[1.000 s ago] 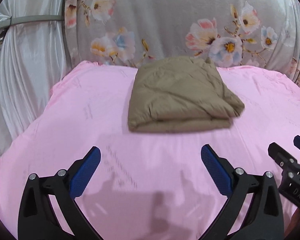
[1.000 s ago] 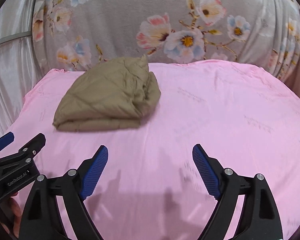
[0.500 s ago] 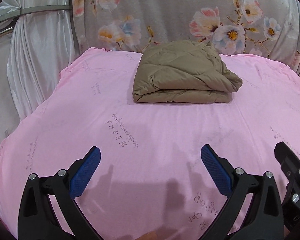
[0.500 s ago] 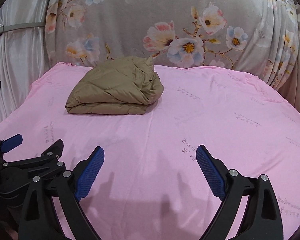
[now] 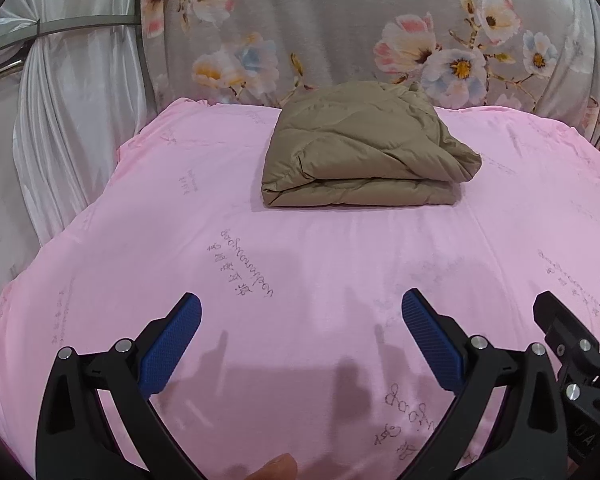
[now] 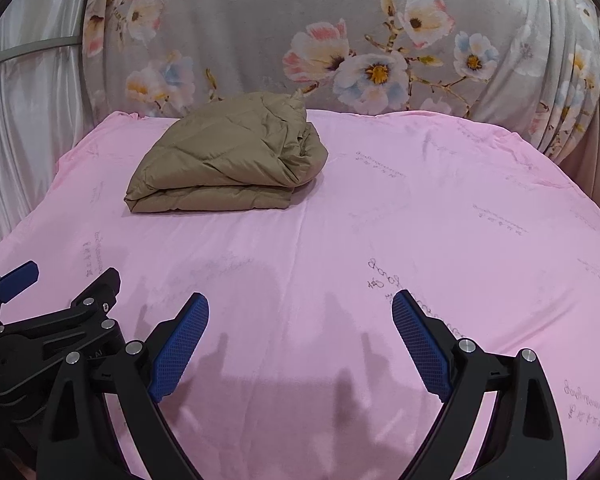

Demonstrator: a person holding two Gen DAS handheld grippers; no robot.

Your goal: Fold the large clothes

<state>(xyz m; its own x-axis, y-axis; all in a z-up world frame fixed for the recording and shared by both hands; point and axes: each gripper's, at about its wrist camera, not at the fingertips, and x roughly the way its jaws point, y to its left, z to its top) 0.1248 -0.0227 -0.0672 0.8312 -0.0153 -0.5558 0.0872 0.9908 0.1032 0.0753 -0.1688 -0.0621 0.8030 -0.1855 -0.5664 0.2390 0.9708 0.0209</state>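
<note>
One folded garment on the bed, and only one: a tan quilted jacket [image 5: 364, 148], doubled over into a thick bundle, lies at the far side of the pink sheet [image 5: 300, 264], close to the flowered cover [image 5: 340, 28] behind it. From the right wrist camera the same jacket [image 6: 228, 164] sits to the left of centre, its folded edge facing the cameras, its bunched end to the right.

Two grippers, both low over the near part of the sheet, well apart from the jacket. The left gripper [image 5: 300, 312] has its jaws spread wide, nothing between them but bare pink cloth. Two blue pads [image 5: 172, 344] on it, one per finger. The right gripper [image 6: 300, 312] has just been opening its jaws during the last second; they now stand released, also with only sheet between them. Two blue pads [image 6: 180, 344] there as well.

Each camera catches the other tool at its edge: the right one at the right border of the left view, the left one at the lower left of the right view.

One fingertip [image 5: 276, 470] peeks in at the bottom of the left view. White curtain [image 5: 68, 128] hangs at left. Grey script is printed across the sheet in several spots.
</note>
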